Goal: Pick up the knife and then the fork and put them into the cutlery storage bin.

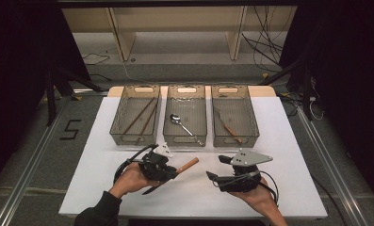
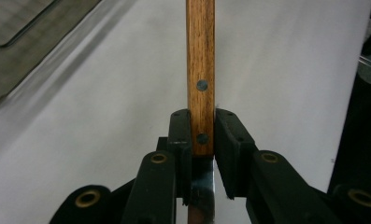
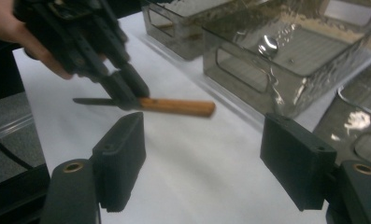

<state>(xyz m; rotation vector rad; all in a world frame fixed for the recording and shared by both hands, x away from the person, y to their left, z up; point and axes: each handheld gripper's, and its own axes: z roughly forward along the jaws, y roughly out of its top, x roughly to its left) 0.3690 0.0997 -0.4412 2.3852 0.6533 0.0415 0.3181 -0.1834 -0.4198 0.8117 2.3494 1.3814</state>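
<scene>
Gripping a wooden-handled knife (image 1: 177, 170), the left gripper (image 1: 171, 173) is seen clenched on it at the near end of the handle, just where the wood meets the metal blade. In the left gripper view the handle (image 2: 200, 70) is shown running straight away from the jaws, with one rivet caught between the pads (image 2: 180, 133) and a second rivet just beyond them; the blade passes back below the jaws toward the hand. In the right gripper view the knife (image 3: 176, 106) is held roughly level above the white table (image 3: 183, 186), the dark blade pointing back past the left gripper (image 3: 127, 95) and the handle projecting forward of it.

The right gripper (image 1: 212, 178) is held released, its jaws spread wide with nothing between them, and it is kept well apart from the knife, to the handle's far side as seen in the high view. Three grey plastic bins (image 1: 134, 116) are set side by side beyond both grippers: chopsticks (image 1: 141, 115) lie in the one ahead of the left gripper, a spoon (image 1: 184, 127) in the middle one, and another wooden-handled utensil (image 1: 228, 126) in the one ahead of the right gripper.
</scene>
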